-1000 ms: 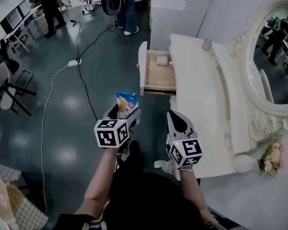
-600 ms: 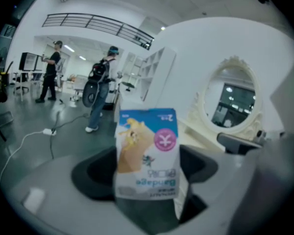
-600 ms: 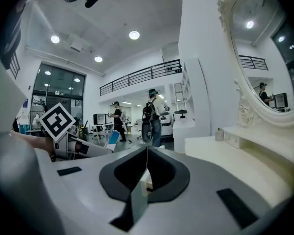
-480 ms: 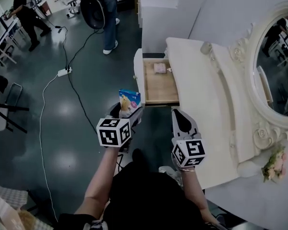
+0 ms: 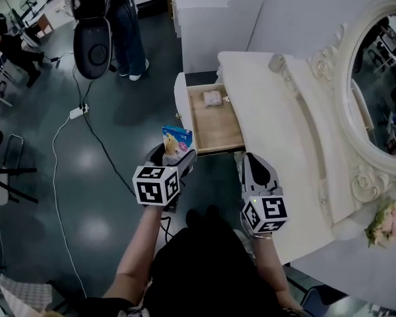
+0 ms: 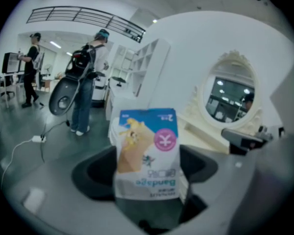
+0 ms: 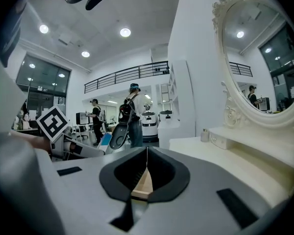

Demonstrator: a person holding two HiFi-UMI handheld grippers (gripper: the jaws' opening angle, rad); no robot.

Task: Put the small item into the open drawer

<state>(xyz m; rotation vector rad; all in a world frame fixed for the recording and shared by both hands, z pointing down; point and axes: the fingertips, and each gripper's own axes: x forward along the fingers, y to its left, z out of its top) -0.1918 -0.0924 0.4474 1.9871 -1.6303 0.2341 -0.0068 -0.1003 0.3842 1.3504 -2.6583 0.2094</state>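
My left gripper (image 5: pixel 173 152) is shut on a small bandage packet (image 5: pixel 176 140), blue and white with a pink circle (image 6: pixel 147 153), held upright above the dark floor just left of the open drawer (image 5: pixel 197 125). The wooden drawer juts out of the white dressing table (image 5: pixel 277 131) and holds a small pale packet (image 5: pixel 212 98) near its far end. My right gripper (image 5: pixel 256 162) is shut and empty; its tips (image 7: pixel 147 151) meet at the table's near edge, right of the drawer's front corner.
A large oval mirror (image 5: pixel 383 91) and a small jar (image 5: pixel 276 62) sit on the table's far side, flowers (image 5: pixel 381 222) at its near right end. A standing person (image 5: pixel 125 28) with a dark chair (image 5: pixel 91 41) is beyond the drawer. Cables and a power strip (image 5: pixel 77 111) cross the floor.
The view has moved closer to the table; the drawer now lies nearer my grippers. The left gripper still holds the packet, and the right stays shut.
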